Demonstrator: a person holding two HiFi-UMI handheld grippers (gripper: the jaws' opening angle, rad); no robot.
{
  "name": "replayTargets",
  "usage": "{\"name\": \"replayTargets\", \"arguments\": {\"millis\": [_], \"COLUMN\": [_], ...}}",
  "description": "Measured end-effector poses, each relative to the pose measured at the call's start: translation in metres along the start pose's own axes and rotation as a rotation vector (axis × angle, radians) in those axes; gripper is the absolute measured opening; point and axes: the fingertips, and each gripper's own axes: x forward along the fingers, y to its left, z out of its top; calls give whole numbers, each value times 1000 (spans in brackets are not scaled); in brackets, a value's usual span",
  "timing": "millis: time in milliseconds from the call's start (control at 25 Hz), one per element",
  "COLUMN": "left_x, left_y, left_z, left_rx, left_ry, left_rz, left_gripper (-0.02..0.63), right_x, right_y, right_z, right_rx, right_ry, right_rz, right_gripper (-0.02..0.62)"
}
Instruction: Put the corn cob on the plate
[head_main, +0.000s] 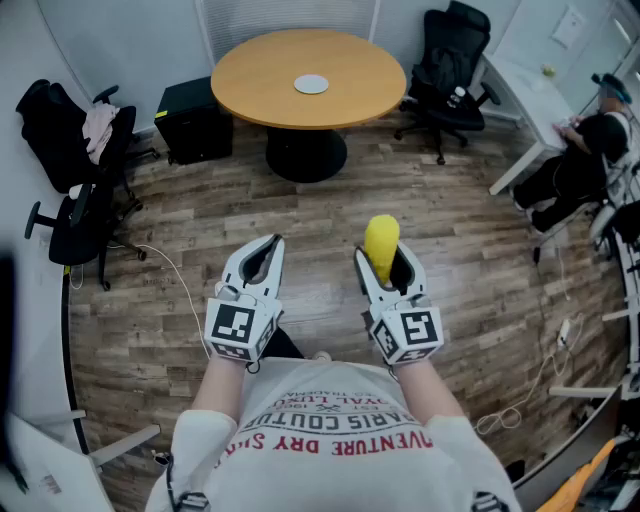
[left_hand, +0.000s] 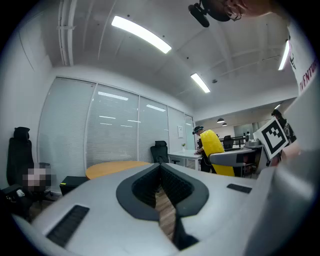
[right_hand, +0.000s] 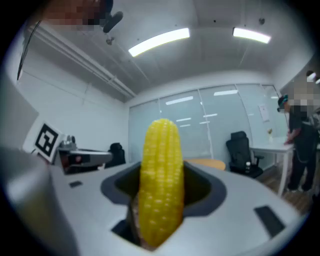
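The right gripper is held in the air in front of the person's torso, and its fingers pinch the lower part of the corn cob; the rounded yellow tip of the cob projects past the fingertips toward the far side of the room. The left gripper is held just beside it at about the same height. The two do not touch, and a strip of wooden floor shows between them. The fingers of the left gripper are pressed together at the tips with nothing between them; only a narrow slit behind the tips shows the floor. The plate lies near the centre of the round counter, well apart from both grippers and straight ahead of them. It sits well inside the counter edge, with bare wood all round it. The floor between the grippers and the counter pedestal is open. A black box stands beside the left edge of the counter, an office chair stands further left, and a second office chair stands beside its right edge. A white desk with a seated person occupies the far right. A white cable trails across the floor to the left of the left gripper
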Motion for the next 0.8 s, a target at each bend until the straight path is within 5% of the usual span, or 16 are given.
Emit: {"name": "replayTargets", "arguments": {"millis": [800], "left_x": [29], "left_y": [28], "left_z": [-26], "left_rx": [-38], "left_ry": [21], "left_rz": [-22], "left_gripper": [35], "right_x": [32], "right_y": [-10], "right_z": [-12], "right_rx": [25], "right_ry": [14], "right_rz": [-24], "right_gripper": [264]}}
